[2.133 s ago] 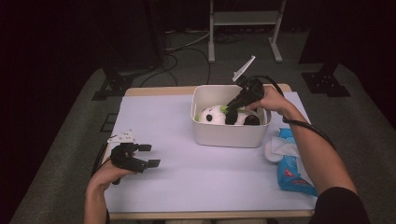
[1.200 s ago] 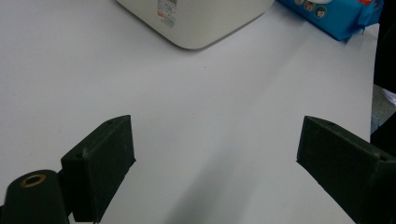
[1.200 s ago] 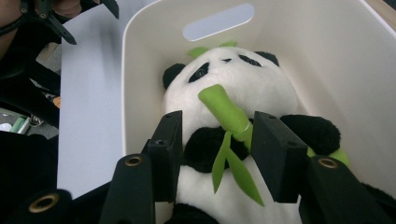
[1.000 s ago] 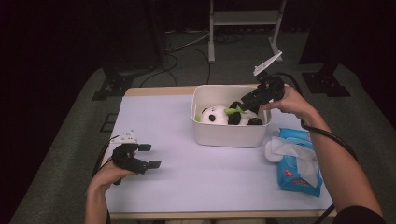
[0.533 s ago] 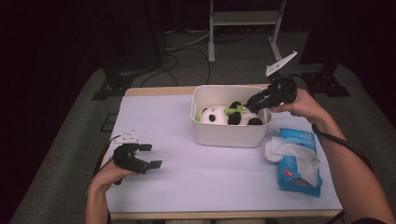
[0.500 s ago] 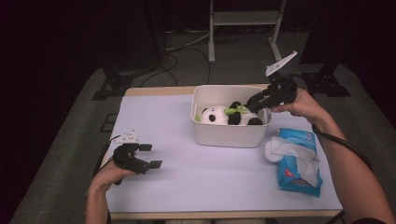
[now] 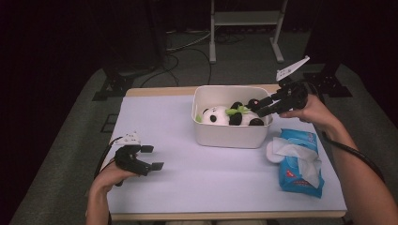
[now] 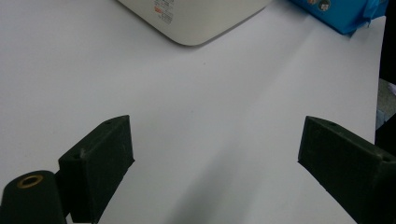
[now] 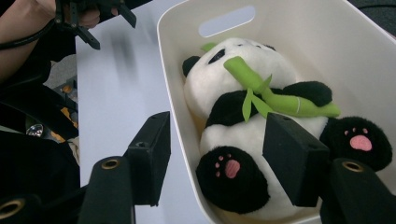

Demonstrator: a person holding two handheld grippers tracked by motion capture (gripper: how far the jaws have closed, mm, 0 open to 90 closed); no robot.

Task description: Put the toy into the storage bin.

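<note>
My right gripper (image 7: 264, 107) sits right of centre in the high view, at the right end of the white bin (image 7: 230, 136), jaws apart with nothing between them; they have just been opening wider. In the right gripper view the jaws straddle the bin's near wall (image 9: 175, 116), one outside over the table, one over the toy, neither pressing on anything.

The panda plush (image 9: 252, 121) lies on its back inside the bin, green bamboo stick (image 9: 275, 95) across its chest, pink-padded feet toward my jaws. In the high view it shows as a panda plush (image 7: 227, 116) in the bin, upper centre of the frame.

My left gripper (image 7: 151, 157) rests lower left on the white table (image 7: 187, 183), well apart from the bin, jaws wide apart and empty.

Blue wipes pack (image 7: 300, 161) lies lower right, just beside the bin, a white wipe sticking out of it.
</note>
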